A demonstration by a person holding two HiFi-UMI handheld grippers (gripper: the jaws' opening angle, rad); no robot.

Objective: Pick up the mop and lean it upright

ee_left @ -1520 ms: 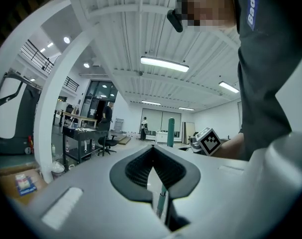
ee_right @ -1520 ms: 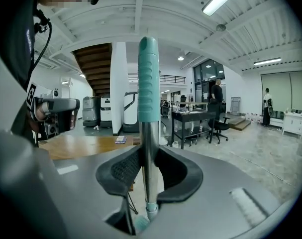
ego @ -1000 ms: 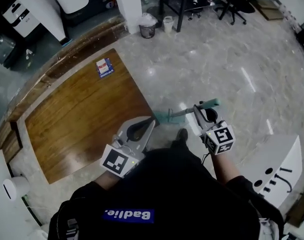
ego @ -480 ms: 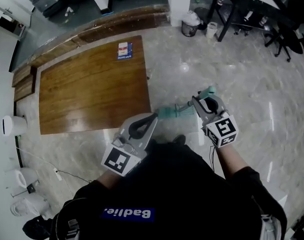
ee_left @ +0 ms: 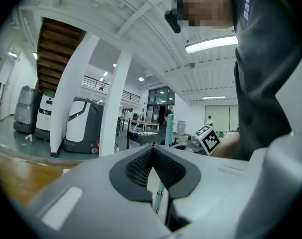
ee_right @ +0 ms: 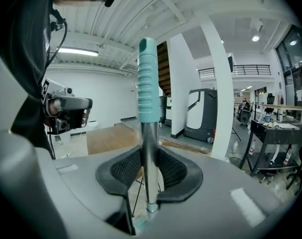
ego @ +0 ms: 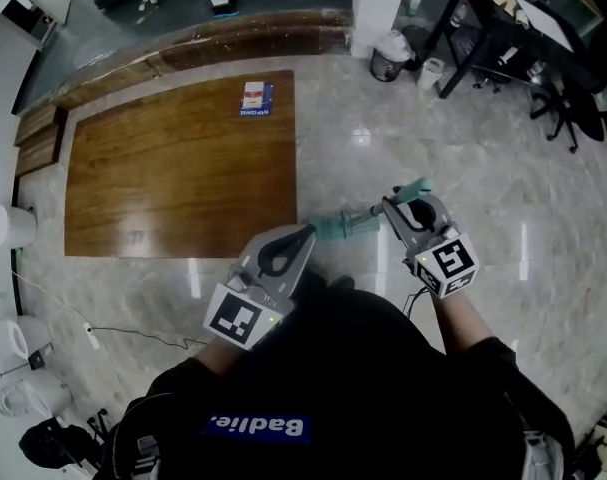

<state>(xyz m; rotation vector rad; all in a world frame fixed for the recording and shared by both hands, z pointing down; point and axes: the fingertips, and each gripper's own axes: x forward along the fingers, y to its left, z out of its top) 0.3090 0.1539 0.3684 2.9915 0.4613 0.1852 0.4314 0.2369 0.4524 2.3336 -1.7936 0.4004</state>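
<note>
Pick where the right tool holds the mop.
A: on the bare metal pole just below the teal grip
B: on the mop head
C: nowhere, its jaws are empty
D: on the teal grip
A: in the right gripper view the right tool is closed on the metal pole, and the teal grip stands clear above its pads.

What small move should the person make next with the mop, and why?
Probably carry the mop toward the white pillar ahead. The right hand-held gripper is clamped on its metal pole just below the teal grip, out on open floor, with nothing beside it to lean against.
</note>
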